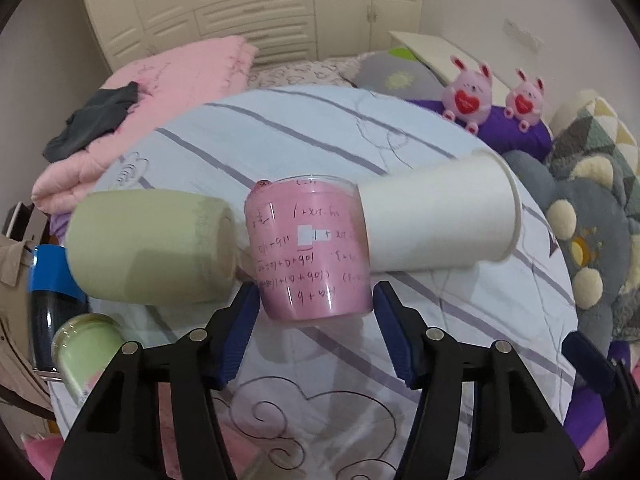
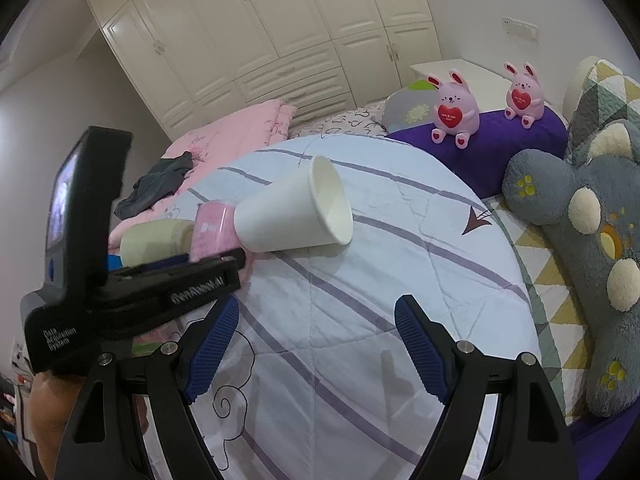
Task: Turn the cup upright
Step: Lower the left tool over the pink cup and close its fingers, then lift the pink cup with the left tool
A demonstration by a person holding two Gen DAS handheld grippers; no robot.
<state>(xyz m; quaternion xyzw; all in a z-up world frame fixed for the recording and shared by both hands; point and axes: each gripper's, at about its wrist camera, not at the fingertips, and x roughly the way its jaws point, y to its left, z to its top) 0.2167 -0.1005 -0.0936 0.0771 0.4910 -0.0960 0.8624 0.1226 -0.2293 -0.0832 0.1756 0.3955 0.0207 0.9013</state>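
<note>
Seemingly untouched, the pink cup (image 1: 310,252) sits between the wide-open left hand-held gripper (image 1: 316,300).

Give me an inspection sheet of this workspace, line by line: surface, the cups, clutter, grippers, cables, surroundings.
Surface: bed with a pale blue striped quilt, soft and wrinkled.
Job's things: pink cup standing upside down, handwriting inverted; white paper cup on its side beside it, mouth to the right; green cup on its side to the left.
Clutter: dark garment on a pink blanket; small green jar at the bed's left edge.
Grippers: left gripper open, fingers flanking the pink cup's base, not clamped; right gripper open, empty.
Cables: nothing seen.
Surroundings: two pink bunny toys, grey plush, white wardrobe.
</note>
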